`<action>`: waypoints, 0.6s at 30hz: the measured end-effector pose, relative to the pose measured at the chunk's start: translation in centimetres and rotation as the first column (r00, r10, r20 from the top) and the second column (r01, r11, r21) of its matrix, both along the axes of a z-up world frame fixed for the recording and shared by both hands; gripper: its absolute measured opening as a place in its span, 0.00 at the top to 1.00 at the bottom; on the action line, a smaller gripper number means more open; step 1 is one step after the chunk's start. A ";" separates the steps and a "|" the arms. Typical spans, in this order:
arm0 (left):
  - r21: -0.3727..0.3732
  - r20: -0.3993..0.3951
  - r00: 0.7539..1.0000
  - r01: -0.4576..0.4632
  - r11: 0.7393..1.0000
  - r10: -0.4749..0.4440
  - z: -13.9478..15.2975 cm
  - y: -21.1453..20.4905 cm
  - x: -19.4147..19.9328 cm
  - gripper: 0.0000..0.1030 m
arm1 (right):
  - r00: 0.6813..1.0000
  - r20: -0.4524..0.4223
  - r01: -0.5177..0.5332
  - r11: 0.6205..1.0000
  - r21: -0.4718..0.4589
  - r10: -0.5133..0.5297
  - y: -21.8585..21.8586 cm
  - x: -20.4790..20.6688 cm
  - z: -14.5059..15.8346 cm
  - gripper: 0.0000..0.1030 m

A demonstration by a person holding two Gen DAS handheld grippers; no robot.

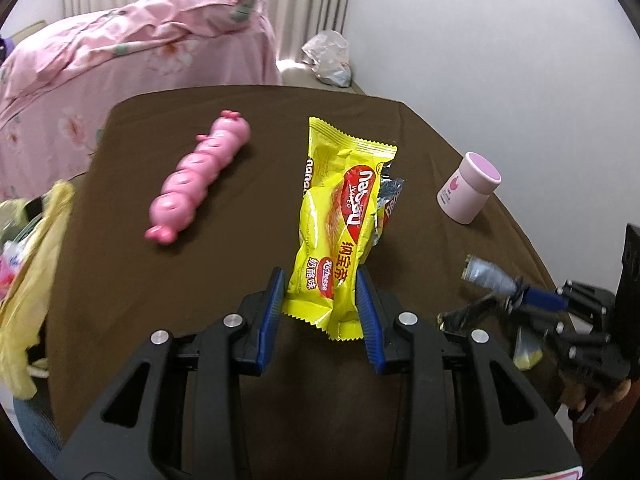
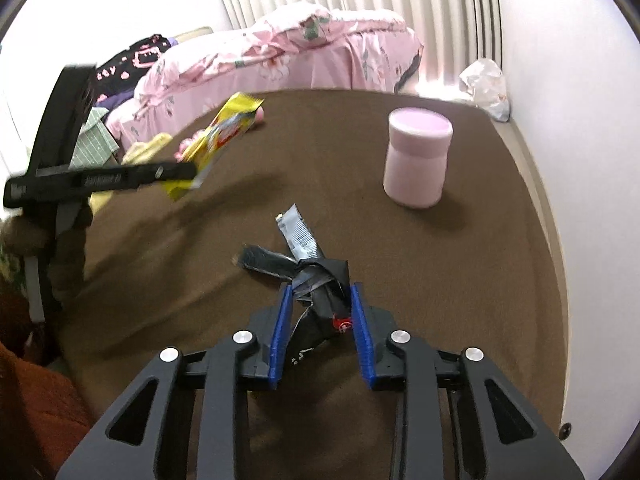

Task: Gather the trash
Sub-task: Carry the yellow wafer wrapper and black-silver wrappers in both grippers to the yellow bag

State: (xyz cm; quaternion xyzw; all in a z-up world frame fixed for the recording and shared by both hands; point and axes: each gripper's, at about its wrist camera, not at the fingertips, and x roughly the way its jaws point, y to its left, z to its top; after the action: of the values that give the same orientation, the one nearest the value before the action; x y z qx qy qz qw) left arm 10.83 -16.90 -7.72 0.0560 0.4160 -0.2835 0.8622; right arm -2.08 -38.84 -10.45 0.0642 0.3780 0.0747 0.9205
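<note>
Picking-up step, both hands busy. Left gripper [image 1: 322, 280] fingers squeezed on the yellow snack wrapper [image 1: 340, 216], lifted off the brown tabletop [image 1: 224, 264]. Right gripper [image 2: 318, 300] fingers pinched on the crumpled black and silver wrapper [image 2: 304, 264], low by the tabletop. Pink toy [image 1: 200, 176] and pink jar [image 2: 418, 160] standing apart, likely not trash. Next, probably: carry both wrappers to a bag or bin. Maybe the yellow bag [image 1: 28, 280] at the tabletop's edge, hard to tell. Tight hold needed; thin wrappers slip easily.

left gripper [image 1: 320, 280] jaws clamped on wrapper; right gripper [image 2: 318, 294] jaws pinching crumpled wrapper.
</note>
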 end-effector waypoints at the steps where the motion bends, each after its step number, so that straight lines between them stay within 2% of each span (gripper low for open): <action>1: -0.006 0.007 1.000 -0.009 1.000 0.009 0.3 0.8 -0.5 0.67 | 1.000 0.008 0.000 1.000 -0.002 0.000 0.1 0.0 0.3 0.75; 11: -0.041 0.111 0.986 -0.119 0.992 0.123 3.0 6.6 -2.3 0.67 | 0.991 0.119 -0.061 0.998 -0.032 0.064 4.4 1.9 5.2 0.75; 18: -0.079 0.151 0.942 -0.292 0.953 0.301 4.8 13.8 -3.1 0.67 | 0.965 0.201 -0.158 0.985 -0.073 0.170 9.9 4.2 9.9 0.75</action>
State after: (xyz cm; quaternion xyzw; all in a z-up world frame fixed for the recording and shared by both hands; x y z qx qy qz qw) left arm 7.70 -3.14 -2.90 -0.0086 0.3404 -0.1566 0.9271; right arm 2.15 -28.98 -0.59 -0.0013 0.2863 0.1463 0.9469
